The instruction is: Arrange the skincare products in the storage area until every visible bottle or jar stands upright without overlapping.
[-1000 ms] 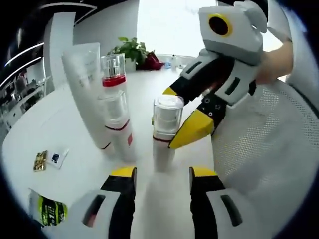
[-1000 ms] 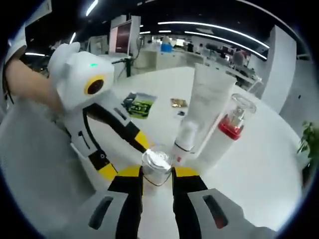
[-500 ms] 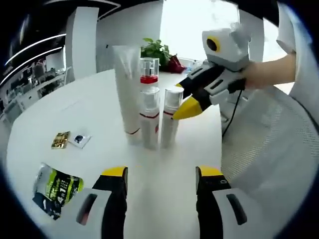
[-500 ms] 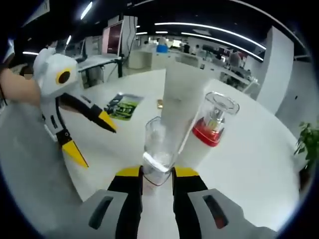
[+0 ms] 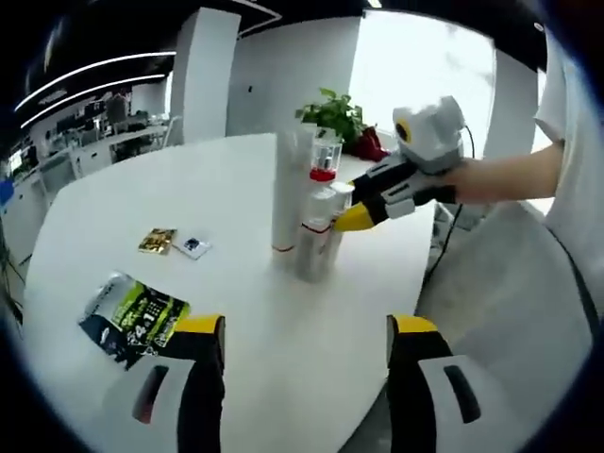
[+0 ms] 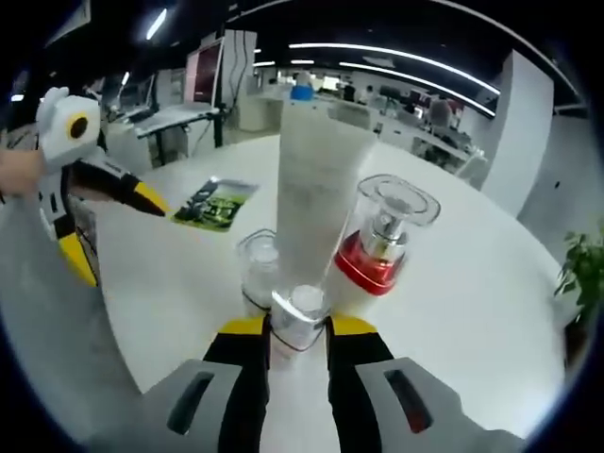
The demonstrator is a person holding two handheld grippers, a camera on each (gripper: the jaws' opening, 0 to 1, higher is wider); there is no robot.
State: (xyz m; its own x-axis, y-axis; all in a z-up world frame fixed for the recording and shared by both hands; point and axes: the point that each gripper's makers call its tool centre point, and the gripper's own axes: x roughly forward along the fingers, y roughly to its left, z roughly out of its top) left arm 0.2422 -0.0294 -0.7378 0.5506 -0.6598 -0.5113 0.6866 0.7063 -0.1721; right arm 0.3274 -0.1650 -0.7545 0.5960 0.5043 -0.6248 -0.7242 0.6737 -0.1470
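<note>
Several skincare products stand upright in a tight cluster on the white round table (image 5: 189, 198). They are a tall white tube (image 5: 286, 193), a pump bottle with a red collar (image 5: 326, 160) and two small clear-capped bottles (image 5: 311, 241). My right gripper (image 6: 298, 327) is shut on one small clear-capped bottle (image 6: 298, 310), held upright against the tube (image 6: 316, 184), the red-collared bottle (image 6: 382, 241) and the other small bottle (image 6: 257, 269). That gripper's body (image 5: 415, 175) reaches in from the right. My left gripper (image 5: 307, 330) is open and well back from the cluster, and it stands apart at the left of the right gripper view (image 6: 113, 228).
A green and black sachet (image 5: 132, 316) lies near the table's front edge, with a gold packet (image 5: 157, 241) and a small white packet (image 5: 192, 246) beyond it. A potted plant (image 5: 335, 106) stands at the far side. A person's arm (image 5: 510, 175) comes from the right.
My left gripper has drawn back from the bottles, still open. The right gripper has kept hold of the small bottle and brought it in against the tube and the other bottles.
</note>
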